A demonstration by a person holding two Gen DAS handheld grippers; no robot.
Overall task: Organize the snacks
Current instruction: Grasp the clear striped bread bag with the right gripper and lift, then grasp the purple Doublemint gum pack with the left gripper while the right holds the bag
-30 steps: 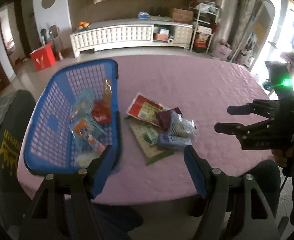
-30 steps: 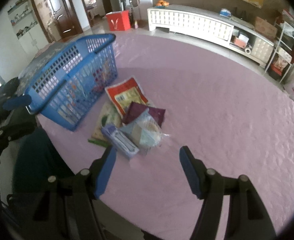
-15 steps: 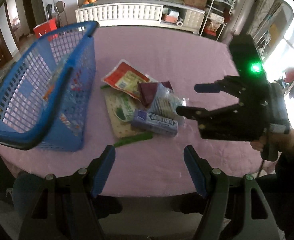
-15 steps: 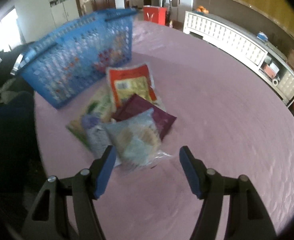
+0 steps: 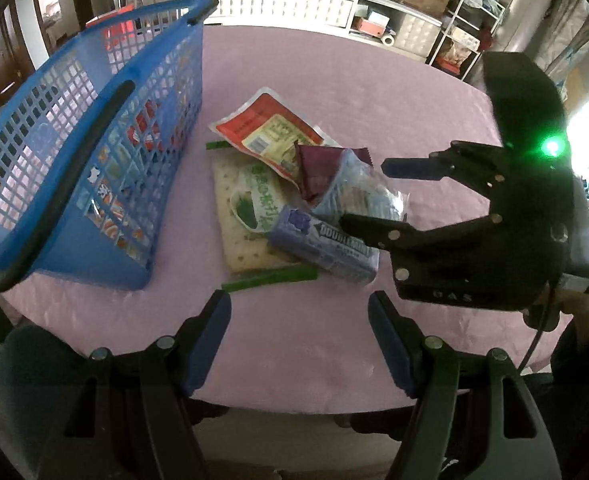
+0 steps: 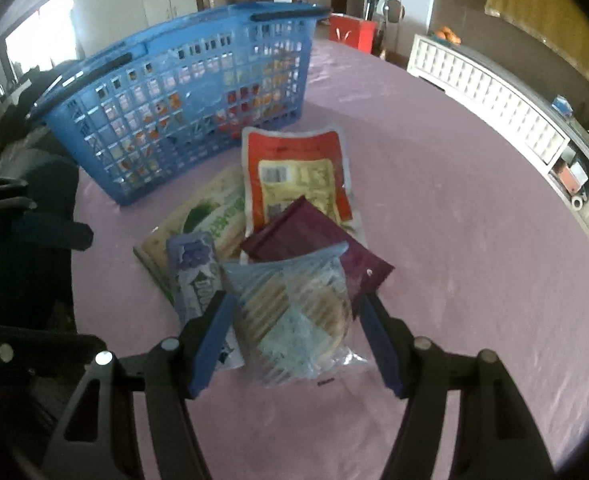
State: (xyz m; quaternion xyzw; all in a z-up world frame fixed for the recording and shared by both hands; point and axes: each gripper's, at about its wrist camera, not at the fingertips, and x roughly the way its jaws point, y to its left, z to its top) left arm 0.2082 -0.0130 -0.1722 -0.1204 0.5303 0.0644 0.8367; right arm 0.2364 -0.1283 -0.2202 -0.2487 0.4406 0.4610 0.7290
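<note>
A pile of snacks lies on the pink tablecloth point(image 5: 334, 80): a clear bag of biscuits point(image 6: 294, 320), a purple packet point(image 6: 310, 240), a red-and-yellow packet point(image 6: 294, 168), a flat green-printed packet point(image 6: 210, 216) and a purple gum pack point(image 5: 322, 244). My right gripper point(image 6: 294, 300) stands open, its blue fingers on either side of the biscuit bag point(image 5: 358, 196); I see no pad pressing on it. In the left wrist view the right gripper point(image 5: 364, 194) hangs over the same bag. My left gripper point(image 5: 298, 300) is open with nothing in it, above the cloth just in front of the pile.
A blue mesh basket point(image 5: 94, 120) with several snacks inside stands left of the pile, its wall point(image 6: 174, 92) close to the packets. A hand point(image 5: 586, 300) holds the right gripper. The table's near edge runs under the left fingers. A white cabinet point(image 5: 278, 0) lines the far wall.
Both grippers have come down and closer to the pile. The right gripper has rolled and now straddles the biscuit bag. The packets have not moved.
</note>
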